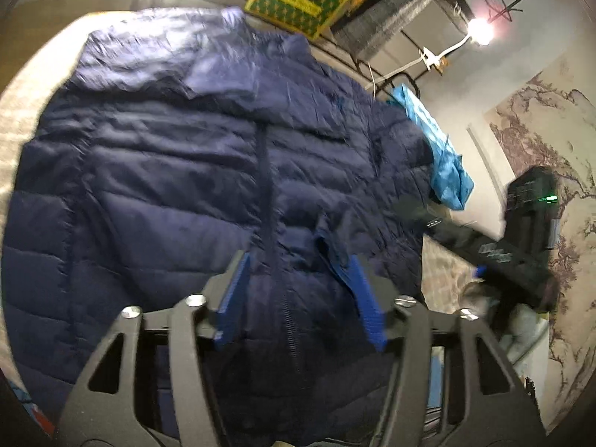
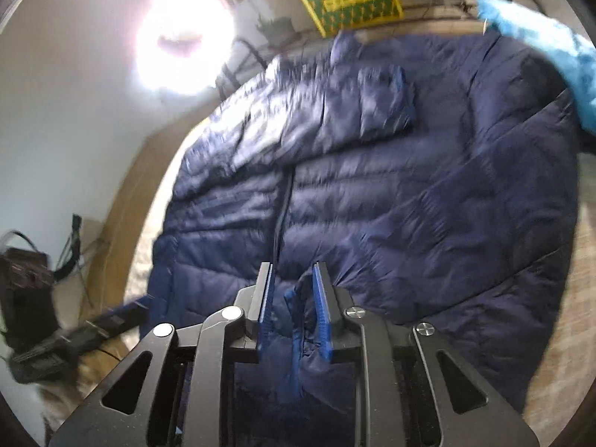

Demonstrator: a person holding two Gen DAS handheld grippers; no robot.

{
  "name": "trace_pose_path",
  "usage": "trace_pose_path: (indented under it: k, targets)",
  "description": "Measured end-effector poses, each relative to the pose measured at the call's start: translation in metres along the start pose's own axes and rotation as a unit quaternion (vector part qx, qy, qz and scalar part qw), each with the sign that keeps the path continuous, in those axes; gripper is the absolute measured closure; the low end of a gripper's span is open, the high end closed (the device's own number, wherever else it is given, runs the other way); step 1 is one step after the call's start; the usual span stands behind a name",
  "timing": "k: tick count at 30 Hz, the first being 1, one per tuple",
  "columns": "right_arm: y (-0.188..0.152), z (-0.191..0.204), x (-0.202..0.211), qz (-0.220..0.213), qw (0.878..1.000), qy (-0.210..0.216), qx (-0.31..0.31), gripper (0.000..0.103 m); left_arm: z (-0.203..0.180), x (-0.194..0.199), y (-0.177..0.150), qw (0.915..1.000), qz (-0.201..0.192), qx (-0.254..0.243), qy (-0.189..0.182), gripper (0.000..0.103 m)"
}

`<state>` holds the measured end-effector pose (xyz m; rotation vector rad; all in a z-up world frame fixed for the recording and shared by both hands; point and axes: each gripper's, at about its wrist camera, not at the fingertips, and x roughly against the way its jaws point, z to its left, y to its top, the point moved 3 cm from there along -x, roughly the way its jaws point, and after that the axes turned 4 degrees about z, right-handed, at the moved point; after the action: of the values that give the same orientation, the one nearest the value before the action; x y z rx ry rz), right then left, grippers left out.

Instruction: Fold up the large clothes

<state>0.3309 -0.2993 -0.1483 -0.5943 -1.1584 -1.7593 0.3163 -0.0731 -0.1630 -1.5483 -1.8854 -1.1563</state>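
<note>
Two blue-padded black fingers of the left gripper (image 1: 300, 279) stood wide apart over the lower front of one navy quilted puffer jacket (image 1: 178, 171), with a fold of hem fabric rising against the right-hand pad; whether it was pinched I could not tell. Likewise, the right gripper (image 2: 292, 290) held its two pads nearly together, with a ridge of the same jacket (image 2: 409, 205) standing between them, apparently clamped. That single jacket lay front-up, zipped, spread flat over a pale woven surface (image 1: 22, 111), collar far from both cameras. One bright light-blue garment (image 1: 439, 149) lay touching the jacket's far shoulder edge. One yellow-and-green patterned box (image 1: 298, 0) stood beyond the collar. Bare surface showed along the jacket's left side, and at its right side (image 2: 558, 354) in the right wrist view.
</note>
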Motion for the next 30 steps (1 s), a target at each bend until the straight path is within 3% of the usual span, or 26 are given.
trace_pose_path:
  k: [2, 9, 15, 19, 20, 22, 24, 25, 30]
  targets:
    - [0.002, -0.005, 0.016, -0.022, 1.000, -0.010, 0.003, 0.063, -0.007, -0.016, -0.004, 0.9997, 0.021, 0.004, -0.013, 0.044]
    - [0.005, -0.045, 0.063, -0.070, 0.997, -0.026, -0.030, 0.063, -0.016, -0.077, -0.013, 0.9944, 0.084, 0.056, -0.033, 0.044]
    - [0.006, -0.086, 0.088, -0.100, 0.992, -0.034, -0.074, 0.063, -0.017, -0.101, -0.007, 0.9888, 0.100, 0.101, -0.045, 0.044]
    - [0.006, -0.107, 0.095, -0.107, 0.989, -0.042, -0.095, 0.063, -0.025, -0.110, 0.000, 0.9902, 0.096, 0.093, -0.039, 0.044]
    - [0.006, -0.111, 0.095, -0.108, 0.988, -0.045, -0.099, 0.063, -0.028, -0.112, 0.001, 0.9909, 0.094, 0.089, -0.036, 0.047]
    - [0.007, -0.120, 0.097, -0.111, 0.987, -0.048, -0.109, 0.063, -0.037, -0.118, 0.004, 0.9934, 0.090, 0.070, -0.019, 0.063]
    - [0.007, -0.126, 0.101, -0.114, 0.986, -0.049, -0.116, 0.063, -0.048, -0.123, 0.006, 0.9962, 0.081, 0.029, 0.013, 0.089]
    - [0.007, -0.128, 0.103, -0.115, 0.985, -0.050, -0.117, 0.063, -0.053, -0.125, 0.007, 0.9968, 0.075, 0.011, 0.026, 0.097]
    - [0.010, -0.134, 0.109, -0.124, 0.984, -0.052, -0.121, 0.063, -0.081, -0.109, 0.027, 0.9922, 0.013, -0.090, 0.086, 0.100]
